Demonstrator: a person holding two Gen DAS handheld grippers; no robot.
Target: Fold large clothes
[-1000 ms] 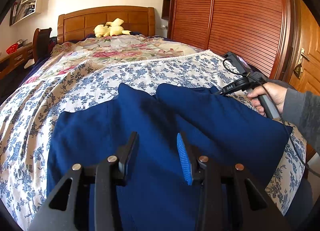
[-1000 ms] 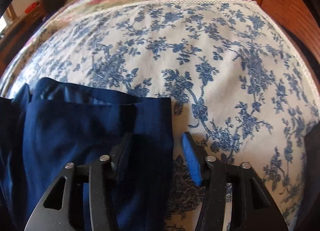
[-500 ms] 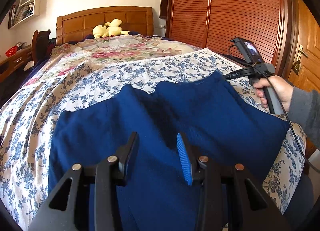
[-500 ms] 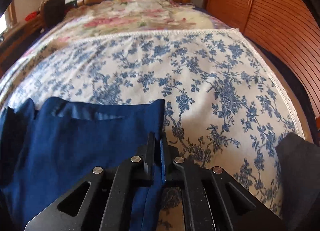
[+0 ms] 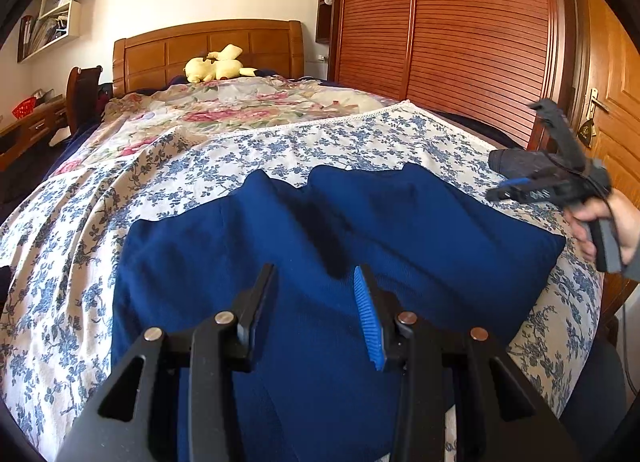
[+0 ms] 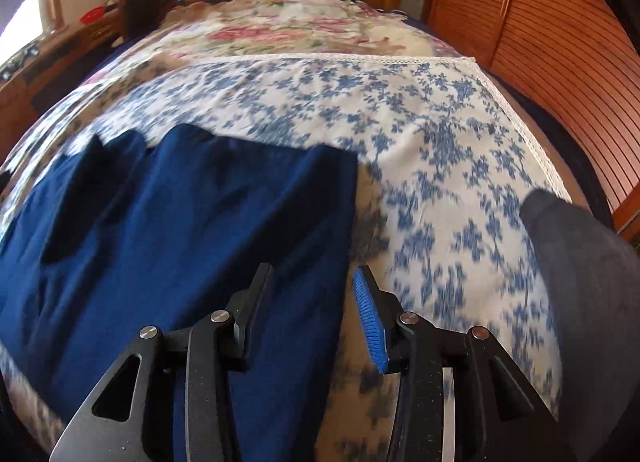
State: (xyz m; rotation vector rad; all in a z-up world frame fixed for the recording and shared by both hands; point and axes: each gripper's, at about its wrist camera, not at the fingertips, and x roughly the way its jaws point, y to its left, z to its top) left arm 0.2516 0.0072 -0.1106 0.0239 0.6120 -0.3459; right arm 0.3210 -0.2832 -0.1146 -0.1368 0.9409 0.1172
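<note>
R claw [image 6: 314, 302] opening, nothing btwn jaws, L claw [image 5: 316, 302] part open, empty; next grab navy garment [image 5: 320, 262] right at edge, lift evenly

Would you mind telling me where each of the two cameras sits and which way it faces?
Left wrist: on the left gripper, looking down the bed over the navy garment toward the headboard; the right gripper and the hand holding it show at right.
Right wrist: on the right gripper, its jaws opening with nothing between them, above the garment's right edge; a grey sleeve shows.
Shared: garment, blue-flowered sheet, yellow plush toy, headboard, slatted wardrobe doors.
</note>
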